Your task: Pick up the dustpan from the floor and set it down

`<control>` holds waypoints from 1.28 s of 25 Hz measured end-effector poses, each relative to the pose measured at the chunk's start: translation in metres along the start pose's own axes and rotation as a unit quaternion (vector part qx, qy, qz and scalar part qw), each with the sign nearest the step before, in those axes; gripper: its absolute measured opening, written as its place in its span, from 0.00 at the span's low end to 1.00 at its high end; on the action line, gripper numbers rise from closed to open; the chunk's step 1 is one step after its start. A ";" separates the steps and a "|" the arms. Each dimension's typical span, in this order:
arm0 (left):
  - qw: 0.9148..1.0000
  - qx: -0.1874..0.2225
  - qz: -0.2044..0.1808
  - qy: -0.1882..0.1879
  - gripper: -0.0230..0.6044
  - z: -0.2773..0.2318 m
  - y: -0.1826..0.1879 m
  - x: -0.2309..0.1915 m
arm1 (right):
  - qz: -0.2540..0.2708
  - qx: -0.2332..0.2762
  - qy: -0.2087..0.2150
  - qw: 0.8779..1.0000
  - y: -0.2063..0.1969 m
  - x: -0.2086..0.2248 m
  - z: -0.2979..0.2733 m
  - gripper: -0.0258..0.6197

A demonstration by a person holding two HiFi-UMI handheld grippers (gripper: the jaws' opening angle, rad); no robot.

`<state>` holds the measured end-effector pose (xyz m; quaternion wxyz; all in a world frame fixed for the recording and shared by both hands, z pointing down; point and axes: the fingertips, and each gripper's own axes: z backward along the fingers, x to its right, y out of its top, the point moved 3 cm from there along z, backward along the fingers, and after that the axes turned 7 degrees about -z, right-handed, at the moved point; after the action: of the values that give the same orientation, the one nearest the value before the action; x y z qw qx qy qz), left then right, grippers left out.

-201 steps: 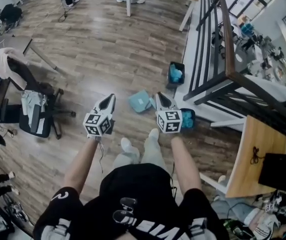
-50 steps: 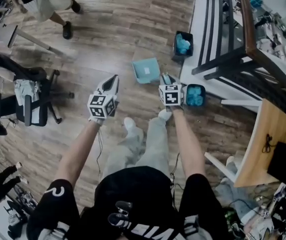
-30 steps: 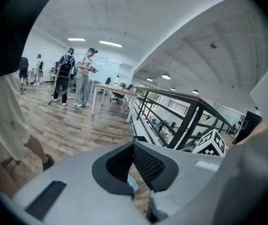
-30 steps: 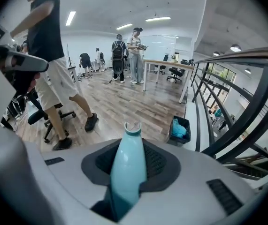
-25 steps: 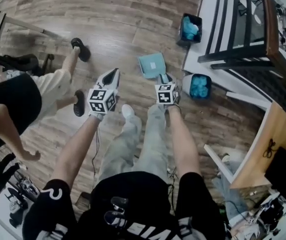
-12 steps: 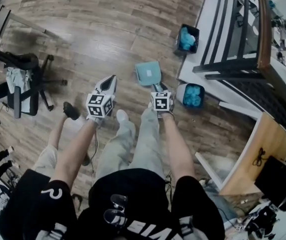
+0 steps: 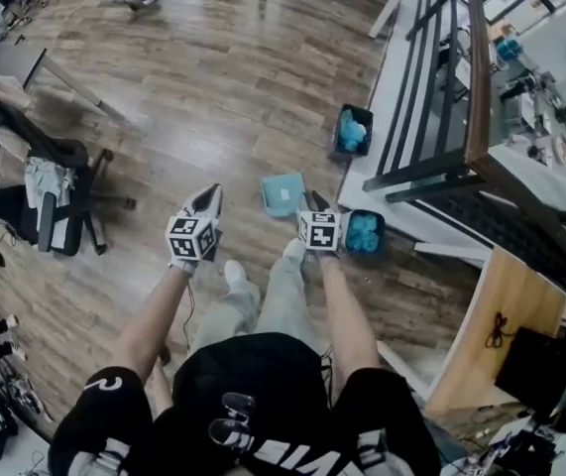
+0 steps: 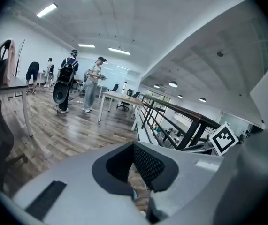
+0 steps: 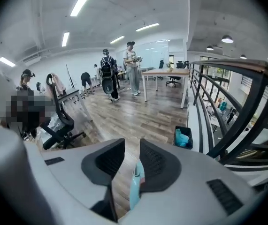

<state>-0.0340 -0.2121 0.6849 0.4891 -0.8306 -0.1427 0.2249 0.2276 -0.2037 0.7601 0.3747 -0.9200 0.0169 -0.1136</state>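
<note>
The right gripper (image 9: 132, 149) has just been closing its jaws and is clamped on the dustpan (image 7: 283, 194) by its thin blue handle (image 9: 134, 186), seen only edge-on. The pan sits just past the tips, toward the left gripper (image 7: 209, 196), whose jaws are together and empty. Whether the pan clears the floor (image 7: 213, 97) is hard to tell.

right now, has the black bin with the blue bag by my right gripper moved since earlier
no, the black bin still sits against the white ledge under the dark railing
</note>
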 end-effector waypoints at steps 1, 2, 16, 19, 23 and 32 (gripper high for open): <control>1.000 0.006 0.000 0.000 0.03 0.005 0.009 0.001 | -0.002 0.009 0.004 1.000 0.010 -0.005 0.008 0.16; 1.000 0.011 -0.001 -0.001 0.03 0.010 0.017 0.001 | -0.002 0.016 0.009 1.000 0.019 -0.010 0.016 0.13; 0.995 0.089 -0.036 0.025 0.03 0.133 0.123 -0.025 | 0.022 0.148 0.096 0.984 0.131 -0.115 0.132 0.03; 0.993 0.102 -0.043 0.032 0.03 0.158 0.136 -0.034 | 0.044 0.165 0.103 0.980 0.145 -0.132 0.146 0.03; 0.991 0.115 -0.050 0.044 0.03 0.181 0.145 -0.050 | 0.065 0.177 0.112 0.976 0.156 -0.149 0.157 0.03; 0.990 0.125 -0.046 0.049 0.03 0.203 0.151 -0.057 | 0.071 0.178 0.120 0.974 0.153 -0.168 0.165 0.03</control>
<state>-0.1849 -0.1589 0.4800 0.6048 -0.7658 -0.1273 0.1777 0.1085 -0.1811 0.5063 0.5347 -0.8147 0.1069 -0.1975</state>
